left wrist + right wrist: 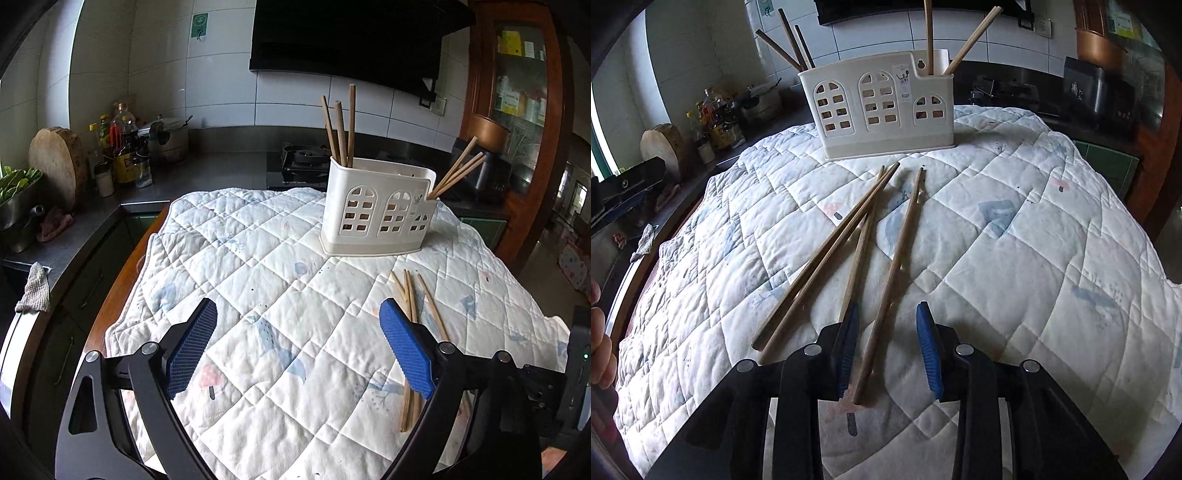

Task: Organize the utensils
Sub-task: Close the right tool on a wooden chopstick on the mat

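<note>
Loose chopsticks lie on a quilted cloth in front of a white utensil holder.

Left wrist view: the left gripper (297, 325) hangs released, spread wide above the quilted cloth (258, 258); the utensil holder (378, 210) stands beyond with chopsticks upright at both ends. Right wrist view: the right gripper (888, 325) is unclenched, straddling one loose chopstick (892, 273); three more chopsticks (831, 254) lie just to its left.
</note>
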A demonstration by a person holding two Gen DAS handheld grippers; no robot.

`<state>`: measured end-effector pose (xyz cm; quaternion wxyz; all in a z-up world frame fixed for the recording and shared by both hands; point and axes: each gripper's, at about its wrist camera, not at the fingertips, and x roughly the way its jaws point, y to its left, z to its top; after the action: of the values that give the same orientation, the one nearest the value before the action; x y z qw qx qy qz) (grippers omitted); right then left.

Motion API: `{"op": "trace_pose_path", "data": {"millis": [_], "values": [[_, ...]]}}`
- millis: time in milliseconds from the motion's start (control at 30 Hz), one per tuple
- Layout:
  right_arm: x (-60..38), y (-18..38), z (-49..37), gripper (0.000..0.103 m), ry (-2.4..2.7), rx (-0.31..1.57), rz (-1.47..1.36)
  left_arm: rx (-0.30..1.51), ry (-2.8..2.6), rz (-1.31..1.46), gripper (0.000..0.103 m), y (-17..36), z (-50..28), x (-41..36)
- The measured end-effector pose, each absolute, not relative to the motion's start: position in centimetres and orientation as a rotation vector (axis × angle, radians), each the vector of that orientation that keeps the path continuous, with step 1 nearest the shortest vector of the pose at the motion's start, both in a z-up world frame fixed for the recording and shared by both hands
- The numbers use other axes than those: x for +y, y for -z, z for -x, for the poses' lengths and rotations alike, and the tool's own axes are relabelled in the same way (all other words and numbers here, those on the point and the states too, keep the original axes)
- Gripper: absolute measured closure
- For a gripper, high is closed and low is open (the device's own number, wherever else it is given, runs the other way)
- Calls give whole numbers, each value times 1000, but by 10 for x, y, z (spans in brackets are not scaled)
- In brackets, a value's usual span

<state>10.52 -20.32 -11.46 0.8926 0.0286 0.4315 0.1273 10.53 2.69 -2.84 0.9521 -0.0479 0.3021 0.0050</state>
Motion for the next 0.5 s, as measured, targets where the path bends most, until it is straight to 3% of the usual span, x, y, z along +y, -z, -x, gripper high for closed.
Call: {"op": "trace_pose_path", "data": {"millis": [333,500], "values": [[-199,124,-114,86,-230,925,-58,689,11,106,14,55,-108,21],[-198,125,-114,88,-222,925,-36,722,39,107,14,66,-110,10]]}}
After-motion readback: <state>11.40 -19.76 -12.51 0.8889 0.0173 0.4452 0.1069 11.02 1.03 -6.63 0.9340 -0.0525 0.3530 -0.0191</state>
